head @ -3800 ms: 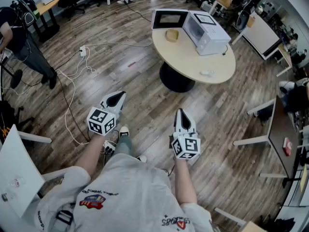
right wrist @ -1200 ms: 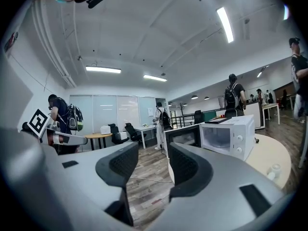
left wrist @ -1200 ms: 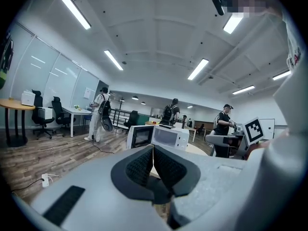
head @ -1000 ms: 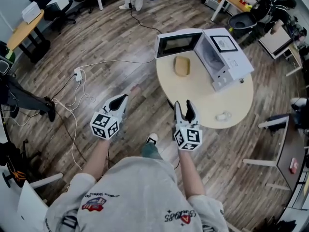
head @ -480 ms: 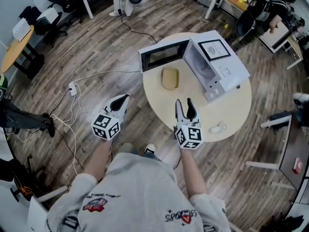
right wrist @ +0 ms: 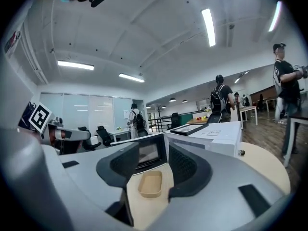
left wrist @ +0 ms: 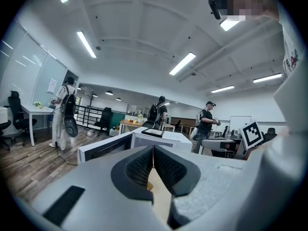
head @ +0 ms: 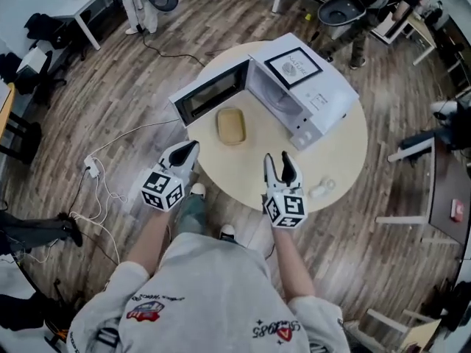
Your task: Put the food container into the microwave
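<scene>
I am holding both tongs level on the near side of the microwave (head: pixel 298 87), whose door (head: pixel 210 94) is hanging wide open, and I am not carrying anything yet. My left gripper (head: pixel 184 153) is pinched narrow with its pads meeting and nothing between them, off to the door's side of the microwave. My right gripper (head: pixel 280 165) is standing wide and empty, facing the oven. The food container (head: pixel 231 126), a shallow tan tray, is lying on the round table (head: pixel 349 149) just in front of the microwave's open mouth, close beside the door, and well apart from both tongs. In the right gripper view I am seeing it framed between my open jaws but far ahead of them, so I judge the right one is best placed for the pickup. To do it well I should be bringing those jaws in low along the table, straddling one long wall of the tray, closing firmly without crushing the thin rim, then carrying it level into the mouth and keeping clear of the door. A small white object (head: pixel 321 190) is sitting on the table on the near side of the microwave. There is a printed sheet on the microwave's top, but its writing is too small for me to read.
</scene>
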Tool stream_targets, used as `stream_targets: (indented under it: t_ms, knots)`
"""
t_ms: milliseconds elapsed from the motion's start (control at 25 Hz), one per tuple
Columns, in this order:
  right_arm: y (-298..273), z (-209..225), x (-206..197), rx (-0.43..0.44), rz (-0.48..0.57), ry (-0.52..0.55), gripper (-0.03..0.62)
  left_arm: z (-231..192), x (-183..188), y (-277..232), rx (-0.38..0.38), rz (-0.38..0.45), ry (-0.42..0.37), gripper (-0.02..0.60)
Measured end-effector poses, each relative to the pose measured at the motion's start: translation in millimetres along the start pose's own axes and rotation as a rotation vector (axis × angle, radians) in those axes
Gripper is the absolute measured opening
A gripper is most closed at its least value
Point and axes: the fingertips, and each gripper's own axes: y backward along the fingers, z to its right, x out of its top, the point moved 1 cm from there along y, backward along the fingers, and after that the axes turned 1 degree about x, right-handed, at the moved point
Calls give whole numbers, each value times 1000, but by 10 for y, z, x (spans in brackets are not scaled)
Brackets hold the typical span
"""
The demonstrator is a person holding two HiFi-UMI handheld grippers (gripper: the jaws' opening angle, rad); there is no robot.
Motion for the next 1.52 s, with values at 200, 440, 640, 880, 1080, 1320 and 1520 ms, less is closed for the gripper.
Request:
stream_targets:
  t_ms: [200, 440, 640, 880, 1080, 1320, 1520]
  knots:
    - [-310, 267, 16, -141, -8, -17, 178, -270, 83, -711, -135, -27, -11, 8]
    - [-687, 432, 177, -278, 11, -14, 179, -539, 215, -1389, -284, -48, -24, 8]
    - [-824, 389, 236, -388, 21, -15, 179, -705, 277, -1733, -388, -55, -33, 8]
    - [-857, 398, 216, -484, 25, -13, 179, -726, 277, -1935, -475, -63, -25, 8]
    - [-943, 347, 222, -495, 17, -3, 179, -777, 250, -1955, -502, -70, -39, 8]
    - [-1139, 284, 213, -454, -2, 15, 181, -863, 257, -2000, -483, -63, -13, 8]
    - [-1192, 324, 261, -429, 0, 42, 181, -835, 279, -1985, -482, -47, -21, 8]
